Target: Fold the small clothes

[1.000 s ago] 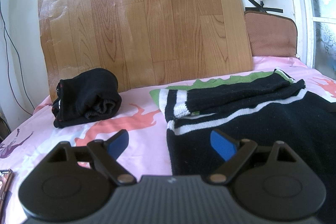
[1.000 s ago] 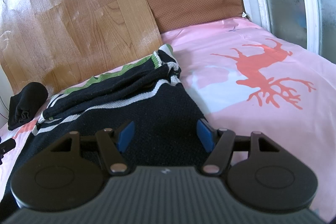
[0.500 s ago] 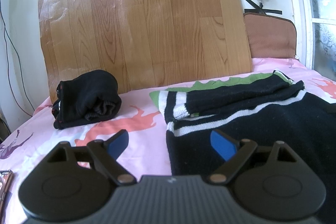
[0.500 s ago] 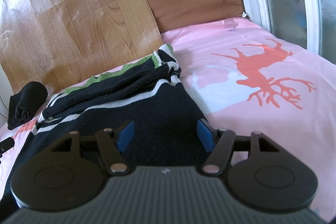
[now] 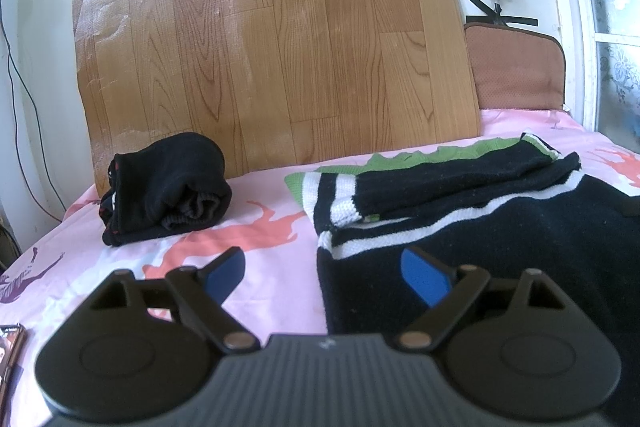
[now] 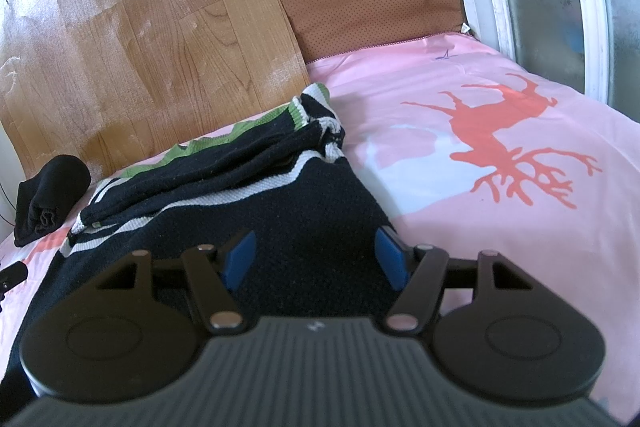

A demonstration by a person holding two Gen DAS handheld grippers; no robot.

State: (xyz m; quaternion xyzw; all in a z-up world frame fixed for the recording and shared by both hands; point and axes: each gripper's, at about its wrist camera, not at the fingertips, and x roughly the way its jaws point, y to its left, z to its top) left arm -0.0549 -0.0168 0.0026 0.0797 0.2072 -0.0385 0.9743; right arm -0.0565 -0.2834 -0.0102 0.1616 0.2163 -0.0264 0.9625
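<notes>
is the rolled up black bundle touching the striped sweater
Apart. The left wrist view shows bare pink sheet between the rolled black bundle and the sweater's near edge.

Your sweater (image 5: 500,227) is black knit with white stripes and a green zigzag edge; the rolled garment (image 5: 168,195) to its left is plain black with tiny red flecks at one end. You have a pink sheet (image 6: 500,115) printed with coral-red deer silhouettes, a purple one at the left edge. Your grippers' pads (image 5: 424,281) are blue on black arms, and the board (image 5: 272,39) behind is honey-brown woodgrain
</notes>
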